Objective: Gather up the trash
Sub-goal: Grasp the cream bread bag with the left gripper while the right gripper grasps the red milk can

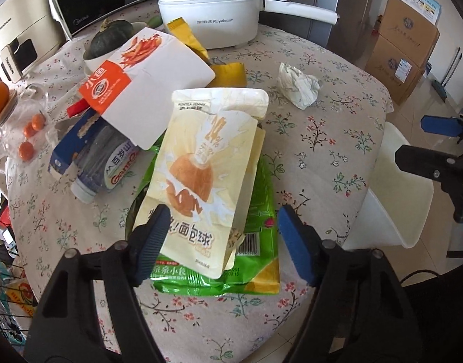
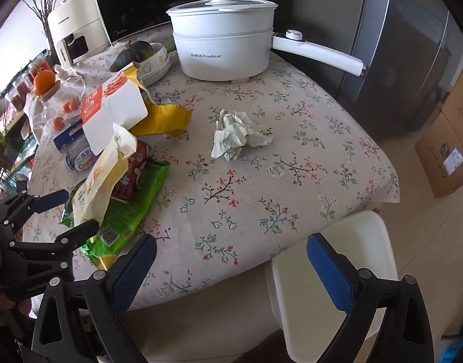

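A cream bread-snack bag (image 1: 207, 163) lies on top of a green snack bag (image 1: 258, 236) near the table's front edge. My left gripper (image 1: 223, 239) is open and straddles the cream bag's lower end. Its left pad sits at the bag's edge and its right pad stands clear. In the right wrist view that gripper (image 2: 71, 214) hovers at the same pile (image 2: 134, 208). My right gripper (image 2: 231, 272) is open and holds nothing, above the table edge and a white plastic bin-like thing (image 2: 331, 242). Crumpled paper (image 2: 240, 136) lies mid-table.
Behind the bags lie a white-and-orange box (image 1: 158, 87), a yellow wrapper (image 1: 228, 72), a plastic bottle (image 1: 107, 163) and a blue carton (image 1: 67, 145). A white electric pot (image 2: 225, 48) stands at the back, a fridge (image 2: 398, 60) to the right, and cardboard boxes (image 1: 404, 51) on the floor.
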A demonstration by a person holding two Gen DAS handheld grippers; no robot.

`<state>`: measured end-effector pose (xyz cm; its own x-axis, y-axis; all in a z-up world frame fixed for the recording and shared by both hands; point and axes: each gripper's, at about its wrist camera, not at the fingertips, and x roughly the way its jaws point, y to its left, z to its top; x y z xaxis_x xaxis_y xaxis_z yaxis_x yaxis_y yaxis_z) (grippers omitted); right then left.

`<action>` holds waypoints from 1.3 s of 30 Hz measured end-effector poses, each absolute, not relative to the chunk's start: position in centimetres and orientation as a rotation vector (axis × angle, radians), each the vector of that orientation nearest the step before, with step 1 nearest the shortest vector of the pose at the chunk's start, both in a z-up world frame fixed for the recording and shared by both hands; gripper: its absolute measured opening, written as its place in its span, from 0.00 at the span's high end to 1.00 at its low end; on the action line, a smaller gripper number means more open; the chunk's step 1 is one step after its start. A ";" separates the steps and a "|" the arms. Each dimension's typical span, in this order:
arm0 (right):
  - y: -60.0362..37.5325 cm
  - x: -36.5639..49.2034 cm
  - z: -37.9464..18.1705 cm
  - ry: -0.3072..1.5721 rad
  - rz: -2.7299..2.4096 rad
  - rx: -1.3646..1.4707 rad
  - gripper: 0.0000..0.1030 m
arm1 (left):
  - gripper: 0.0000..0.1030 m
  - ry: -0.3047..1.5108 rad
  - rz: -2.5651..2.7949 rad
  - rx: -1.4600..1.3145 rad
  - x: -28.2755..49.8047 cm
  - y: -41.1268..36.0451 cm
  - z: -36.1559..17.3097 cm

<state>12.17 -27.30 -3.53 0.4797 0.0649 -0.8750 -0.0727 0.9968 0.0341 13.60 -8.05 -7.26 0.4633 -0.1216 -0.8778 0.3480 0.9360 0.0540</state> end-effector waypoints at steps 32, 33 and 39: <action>-18.1 18.0 -5.0 1.115 0.177 0.068 0.02 | 0.88 0.924 -0.237 -0.101 11.8 2.6 -1.0; -17.4 18.4 -5.2 1.118 0.184 0.073 0.02 | 0.88 0.919 -0.232 -0.116 11.7 3.2 -0.8; -14.8 20.3 -7.7 1.169 0.201 0.134 0.14 | 0.89 0.900 -0.222 -0.145 10.7 6.0 -0.4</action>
<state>20.32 -14.76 -7.67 0.3765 0.2263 -0.8983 -0.0871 0.9741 0.2089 10.73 6.05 -0.39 0.6013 -0.2512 -0.7585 0.1302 0.9674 -0.2172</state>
